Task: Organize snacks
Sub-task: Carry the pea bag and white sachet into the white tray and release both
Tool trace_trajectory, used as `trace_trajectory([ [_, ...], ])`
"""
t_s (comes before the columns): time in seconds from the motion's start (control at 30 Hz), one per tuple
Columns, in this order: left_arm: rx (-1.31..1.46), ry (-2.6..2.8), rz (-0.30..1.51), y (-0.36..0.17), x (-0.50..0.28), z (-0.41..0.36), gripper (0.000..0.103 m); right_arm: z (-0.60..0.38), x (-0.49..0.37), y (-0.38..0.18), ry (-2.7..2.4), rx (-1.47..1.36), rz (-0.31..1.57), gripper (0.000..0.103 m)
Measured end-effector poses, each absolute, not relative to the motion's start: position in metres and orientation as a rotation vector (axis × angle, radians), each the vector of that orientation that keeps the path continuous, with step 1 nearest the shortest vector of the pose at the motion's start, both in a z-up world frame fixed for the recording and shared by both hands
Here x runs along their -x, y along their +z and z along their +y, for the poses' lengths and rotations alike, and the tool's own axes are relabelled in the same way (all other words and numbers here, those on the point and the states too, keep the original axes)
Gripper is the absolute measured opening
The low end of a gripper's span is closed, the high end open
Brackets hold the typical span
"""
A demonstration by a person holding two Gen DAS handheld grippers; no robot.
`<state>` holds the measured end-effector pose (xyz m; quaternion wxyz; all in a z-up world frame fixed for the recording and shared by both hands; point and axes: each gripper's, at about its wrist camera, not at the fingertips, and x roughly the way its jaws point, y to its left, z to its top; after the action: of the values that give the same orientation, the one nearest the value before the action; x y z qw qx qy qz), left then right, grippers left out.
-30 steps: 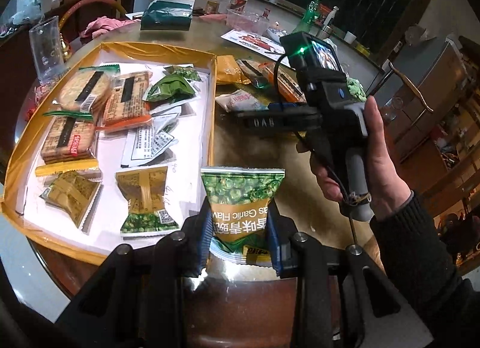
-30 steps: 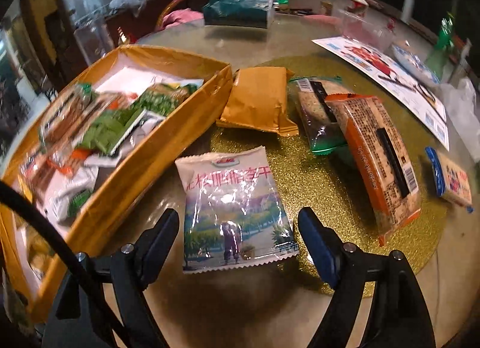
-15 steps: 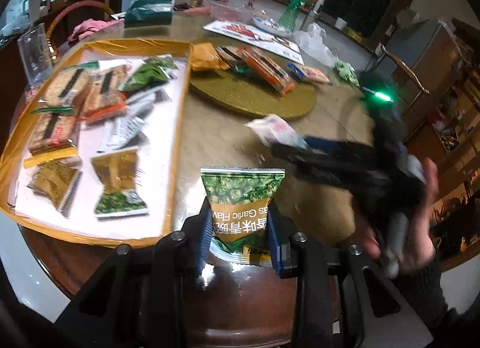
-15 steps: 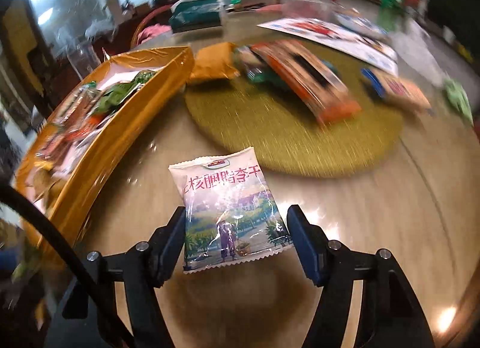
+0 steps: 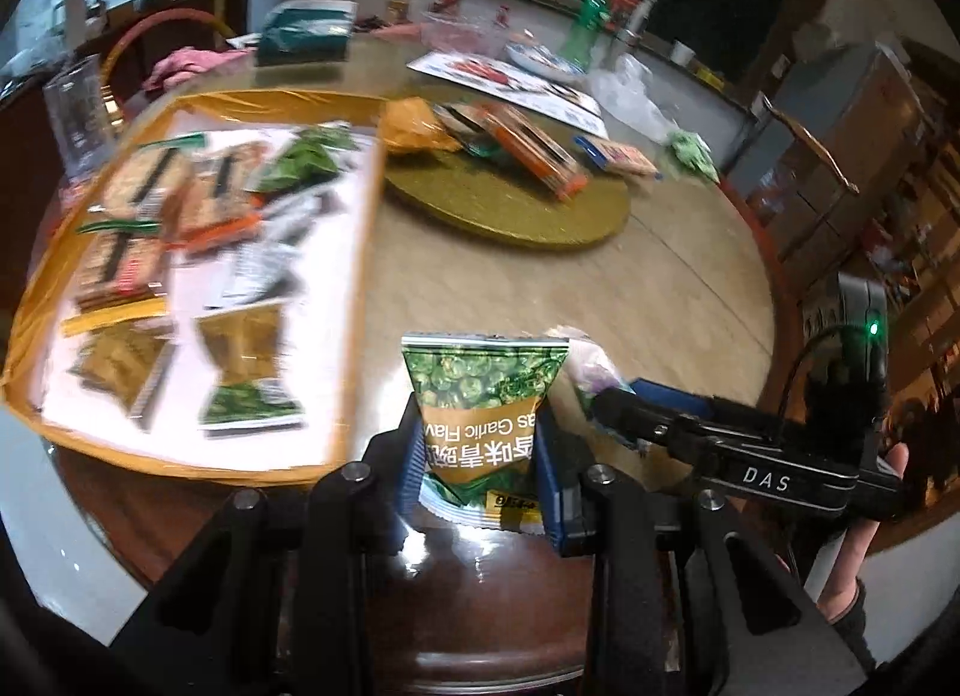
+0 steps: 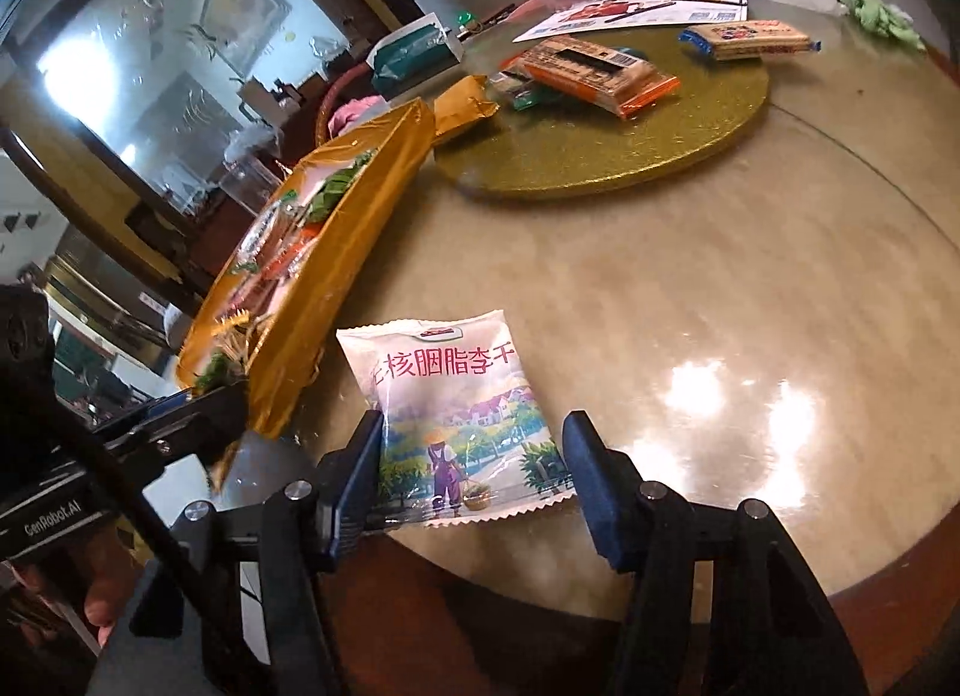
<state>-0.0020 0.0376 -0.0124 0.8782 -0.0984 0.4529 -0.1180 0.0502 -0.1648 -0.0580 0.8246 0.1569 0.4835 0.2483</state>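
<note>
Left wrist view
My left gripper (image 5: 480, 456): fingers closed part-way onto the green pea packet (image 5: 485, 396), blue pads pressing both its sides at lower centre of the frame.
Green pea packet: upright, print upside down, held over the near edge of the worktop (image 5: 600, 300).
Yellow tray (image 5: 360, 276): left half of the frame, its white floor lined with blurred snack packets.
Gold round mat (image 5: 516, 210): upper centre, carrying an orange-ended cracker pack (image 5: 534, 150).
My right gripper (image 5: 612, 402): comes in from the lower right, a pale packet at its tip; my hand (image 5: 864, 528) is on its grip.

Right wrist view
My right gripper (image 6: 474, 474): fingers have just been closing, with the white plum packet (image 6: 456, 414) between them; the left pad touches its edge, the right pad stands just off it, so no firm grip shows.
White plum packet: lower centre, flat over the glossy worktop (image 6: 720, 288), just right of the yellow tray (image 6: 336, 276).
Gold round mat (image 6: 630, 138): upper right, with the orange-ended cracker pack (image 6: 600, 75) and a blue-ended pack (image 6: 750, 39) on it.
My left gripper (image 6: 204, 414): lower left edge, by the tray's near corner.
</note>
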Motion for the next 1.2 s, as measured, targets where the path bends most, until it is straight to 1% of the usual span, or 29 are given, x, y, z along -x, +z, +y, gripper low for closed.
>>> trace_trajectory([
  [0.2, 0.283, -0.173, 0.930, -0.008, -0.002, 0.081, 0.034, -0.157, -0.051, -0.055, 0.555, -0.377, 1.009, 0.059],
  [0.37, 0.295, -0.120, 0.920, -0.005, -0.008, 0.104, 0.034, -0.141, -0.056, -0.039, 0.589, -0.372, 0.982, 0.059],
  [0.53, 0.305, -0.080, 0.930, -0.012, -0.015, 0.124, 0.034, -0.105, -0.063, -0.012, 0.641, -0.293, 0.924, 0.059],
  [0.7, 0.316, -0.051, 0.943, -0.020, -0.017, 0.138, 0.034, -0.059, -0.080, 0.004, 0.714, -0.235, 0.906, 0.059],
  [0.93, 0.330, -0.080, 0.992, -0.033, -0.027, 0.144, 0.034, 0.004, -0.110, 0.002, 0.724, -0.114, 0.900, 0.059],
  [1.2, 0.295, -0.084, 1.033, -0.044, -0.035, 0.147, 0.034, 0.035, -0.130, -0.018, 0.662, 0.001, 0.925, 0.059],
])
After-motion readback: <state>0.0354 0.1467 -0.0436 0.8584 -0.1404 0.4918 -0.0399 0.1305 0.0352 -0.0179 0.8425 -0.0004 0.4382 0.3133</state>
